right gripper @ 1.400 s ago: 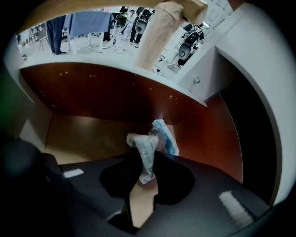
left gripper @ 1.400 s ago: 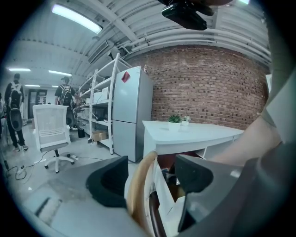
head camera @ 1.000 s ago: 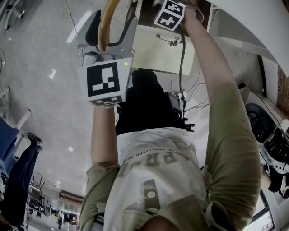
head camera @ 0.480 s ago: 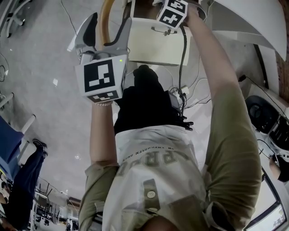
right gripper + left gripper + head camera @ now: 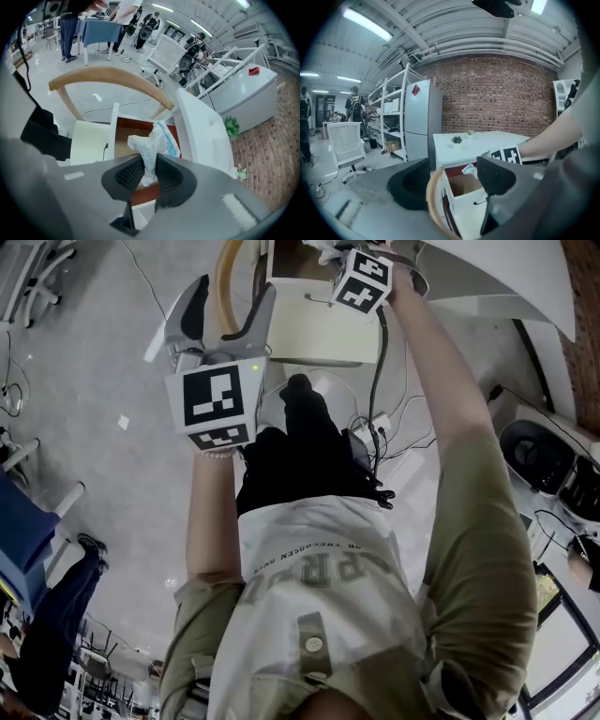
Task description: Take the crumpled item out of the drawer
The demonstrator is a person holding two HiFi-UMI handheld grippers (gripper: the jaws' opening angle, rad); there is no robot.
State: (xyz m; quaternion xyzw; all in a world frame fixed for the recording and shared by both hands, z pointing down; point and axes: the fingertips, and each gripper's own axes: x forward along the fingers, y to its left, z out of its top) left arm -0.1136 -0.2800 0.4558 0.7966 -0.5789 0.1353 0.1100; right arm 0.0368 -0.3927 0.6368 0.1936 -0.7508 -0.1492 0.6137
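By drawer (image 5: 462, 203), wooden chair back (image 5: 431, 197) sits betw. left hand-held gripper's (image 5: 452, 180) spread jaws.

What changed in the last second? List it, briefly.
The right tool edged slightly right in the head view, though that camera shifted too. Nothing was grabbed or released. Unchanged: it stays clamped on the crumpled item above the open drawer; the left tool stays open with the curved wooden rail between its jaws.
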